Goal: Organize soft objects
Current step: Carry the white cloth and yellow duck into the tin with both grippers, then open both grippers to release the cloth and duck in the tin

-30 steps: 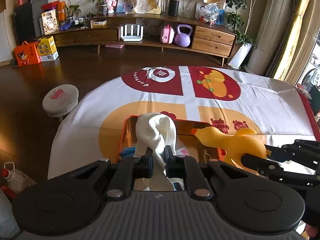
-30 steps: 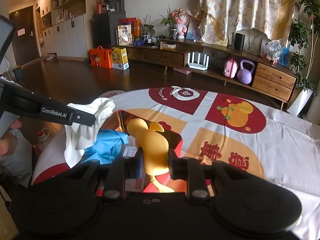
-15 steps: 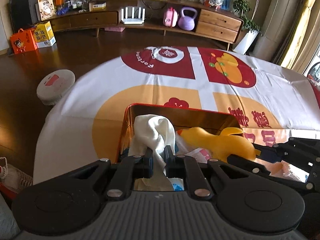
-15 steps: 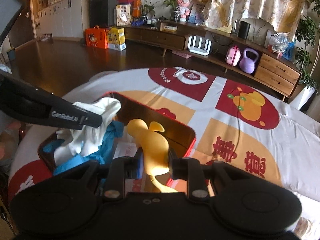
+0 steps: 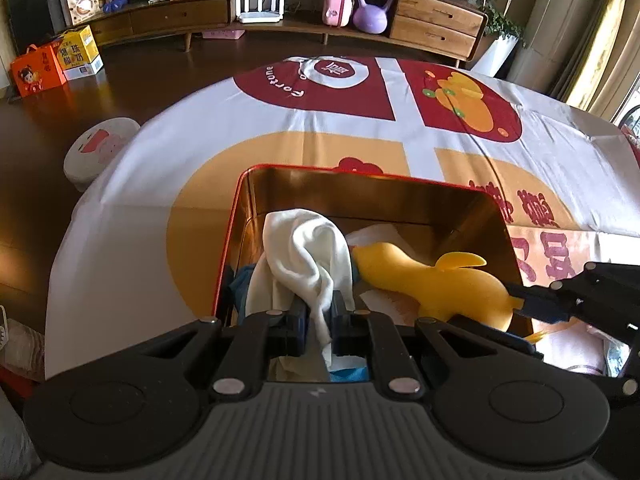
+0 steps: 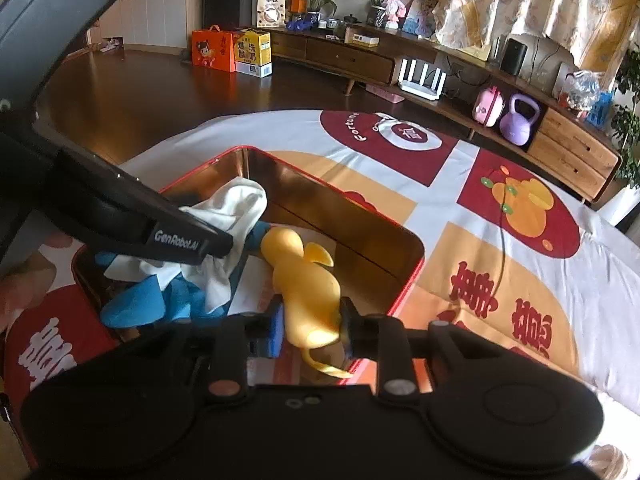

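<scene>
A red tin box (image 5: pixel 236 216) with a gold inside (image 6: pixel 360 220) stands on the table near its front edge. My left gripper (image 5: pixel 320 314) is shut on a white cloth (image 5: pixel 304 256), held inside the box; the cloth also shows in the right wrist view (image 6: pixel 236 208). My right gripper (image 6: pixel 310 320) is shut on a yellow soft duck toy (image 6: pixel 308 280), lowered into the box to the right of the cloth (image 5: pixel 432 280). A blue cloth (image 6: pixel 136 304) and white paper lie in the box under them.
The table wears a white, red and orange cloth (image 5: pixel 352 120). A round white stool (image 5: pixel 100 148) stands on the dark floor to the left. A long wooden sideboard (image 5: pixel 436 24) with a purple kettlebell (image 5: pixel 374 10) lines the far wall.
Both grippers have moved down and forward into the red box, carrying the white cloth and the yellow duck from above the rim to inside it.
</scene>
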`<state>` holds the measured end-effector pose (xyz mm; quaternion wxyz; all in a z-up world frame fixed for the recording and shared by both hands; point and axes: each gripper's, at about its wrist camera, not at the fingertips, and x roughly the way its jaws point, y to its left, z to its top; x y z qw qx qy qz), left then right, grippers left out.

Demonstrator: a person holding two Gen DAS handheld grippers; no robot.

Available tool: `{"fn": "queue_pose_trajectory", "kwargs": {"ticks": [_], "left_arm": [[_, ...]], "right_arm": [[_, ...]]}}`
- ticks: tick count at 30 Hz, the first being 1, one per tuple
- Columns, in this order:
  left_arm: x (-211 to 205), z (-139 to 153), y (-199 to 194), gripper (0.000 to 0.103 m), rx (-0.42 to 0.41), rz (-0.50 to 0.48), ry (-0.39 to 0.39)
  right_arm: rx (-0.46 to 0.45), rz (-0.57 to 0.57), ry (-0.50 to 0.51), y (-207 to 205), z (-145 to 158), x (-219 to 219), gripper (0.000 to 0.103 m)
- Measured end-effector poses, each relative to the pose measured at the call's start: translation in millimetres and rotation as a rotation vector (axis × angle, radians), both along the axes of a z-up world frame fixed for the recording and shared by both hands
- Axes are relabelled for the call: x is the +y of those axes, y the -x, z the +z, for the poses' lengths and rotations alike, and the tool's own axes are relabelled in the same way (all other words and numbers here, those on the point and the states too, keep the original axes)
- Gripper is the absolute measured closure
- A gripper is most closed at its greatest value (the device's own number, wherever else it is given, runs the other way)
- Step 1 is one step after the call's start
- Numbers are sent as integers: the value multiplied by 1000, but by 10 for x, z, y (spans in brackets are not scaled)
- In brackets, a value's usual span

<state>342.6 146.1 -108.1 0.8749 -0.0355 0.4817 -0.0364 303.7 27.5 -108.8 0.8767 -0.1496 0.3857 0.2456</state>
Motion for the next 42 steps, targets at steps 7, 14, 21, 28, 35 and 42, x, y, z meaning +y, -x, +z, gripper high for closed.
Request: {"fn": "queue_pose_trajectory", "kwargs": {"ticks": [7, 14, 21, 28, 35, 42], "left_arm": [[4, 43, 55, 92, -3, 8, 3], [-20, 115, 136, 91, -11, 20, -20], [21, 212, 224, 72, -43, 39, -8], [53, 348, 372, 31, -95, 62, 23], [-2, 500, 541, 31, -126, 62, 9], [-168, 660, 787, 26, -165, 27, 15]], "right_arm": [[34, -1, -18, -14, 19, -49, 70], [34, 10, -28, 49, 73, -96, 65], [23, 12, -58, 116, 172, -164, 55], [10, 13, -102, 229, 293, -262, 45], [-15, 26, -158, 394, 489, -404, 35], [-27, 22, -218, 577, 669, -615, 18]]}}
